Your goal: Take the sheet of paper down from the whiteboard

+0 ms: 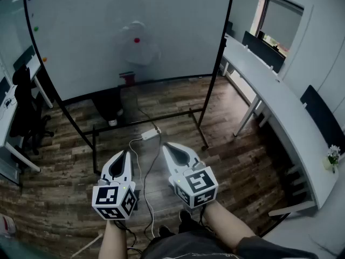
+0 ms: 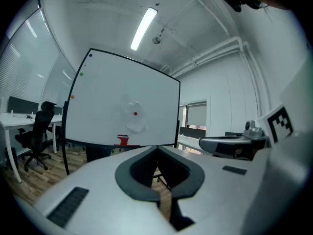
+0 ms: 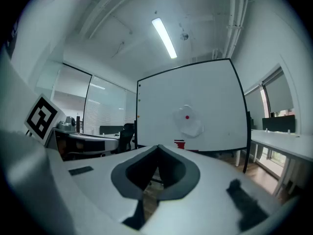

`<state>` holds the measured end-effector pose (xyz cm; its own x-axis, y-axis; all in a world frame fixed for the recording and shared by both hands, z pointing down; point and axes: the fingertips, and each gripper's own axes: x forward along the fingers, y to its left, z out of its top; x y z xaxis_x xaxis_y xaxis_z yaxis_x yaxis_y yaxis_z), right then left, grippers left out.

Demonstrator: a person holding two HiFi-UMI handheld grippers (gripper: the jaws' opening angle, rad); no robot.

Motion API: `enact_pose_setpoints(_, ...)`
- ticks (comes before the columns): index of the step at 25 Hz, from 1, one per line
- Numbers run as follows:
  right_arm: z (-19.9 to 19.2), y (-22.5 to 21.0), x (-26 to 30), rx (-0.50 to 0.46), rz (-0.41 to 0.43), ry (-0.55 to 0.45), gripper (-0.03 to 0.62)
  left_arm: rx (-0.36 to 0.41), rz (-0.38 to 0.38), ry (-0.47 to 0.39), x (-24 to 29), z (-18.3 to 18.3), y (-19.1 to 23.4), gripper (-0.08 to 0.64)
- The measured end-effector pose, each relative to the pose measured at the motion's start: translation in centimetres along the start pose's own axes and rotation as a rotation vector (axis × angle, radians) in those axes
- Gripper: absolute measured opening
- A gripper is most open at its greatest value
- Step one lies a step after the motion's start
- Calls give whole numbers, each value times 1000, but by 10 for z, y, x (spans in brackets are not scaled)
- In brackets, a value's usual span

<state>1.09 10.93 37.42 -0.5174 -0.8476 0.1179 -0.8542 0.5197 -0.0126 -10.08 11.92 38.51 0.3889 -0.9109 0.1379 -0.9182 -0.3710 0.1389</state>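
Note:
A crumpled white sheet of paper (image 1: pixel 140 48) hangs near the middle of the whiteboard (image 1: pixel 86 42), pinned by a red magnet (image 1: pixel 136 40). The left gripper view shows the paper (image 2: pixel 134 121) far ahead, and so does the right gripper view, paper (image 3: pixel 190 124). My left gripper (image 1: pixel 126 152) and right gripper (image 1: pixel 166 145) are held side by side over the wooden floor, well short of the board, pointing toward it. Both are shut with nothing between the jaws, which meet at the tips, left gripper (image 2: pixel 157 149) and right gripper (image 3: pixel 158 146).
The board rests on a black frame stand (image 1: pixel 202 125) with feet on the floor. A white power adapter (image 1: pixel 151 134) and cables lie between me and the stand. Long white desks (image 1: pixel 280 104) run along the right, and a black office chair (image 1: pixel 24 107) is at the left. A red eraser (image 1: pixel 128 77) sits on the board's ledge.

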Motion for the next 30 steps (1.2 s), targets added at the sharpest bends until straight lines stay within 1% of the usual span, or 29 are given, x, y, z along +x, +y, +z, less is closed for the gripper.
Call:
enact_pose_setpoints(6, -6, 8, 3, -6, 32, 4, 21, 0, -3, -11, -1, 3, 1, 14)
enact_pose_setpoints(9, -5, 12, 6, -4, 34, 6, 21, 8, 4, -9, -1, 4, 5, 14)
enact_pose_setpoints(13, -3, 16, 7, -14, 29, 10, 21, -1, -6, -12, -3, 4, 7, 14)
enact_pose_setpoints(17, -1, 19, 4, 14, 15, -32, 21, -6, -16, -24, -6, 6, 10, 14)
enact_pose_setpoints(20, -2, 14, 1, 39, 1, -57, 21, -5, -28, -35, -5, 5, 10, 14)
enact_pose_setpoints(23, -2, 10, 0, 18, -11, -50, 23, -20, -40, -36, -2, 4, 10, 14)
enact_pose_setpoints(26, 0, 1, 6, 8, -26, -59, 23, -14, -28, -29, 4, 3, 12, 14)
enact_pose_setpoints(30, -3, -20, 27, 23, -27, -72, 23, -7, -10, -26, 23, 3, 18, 14)
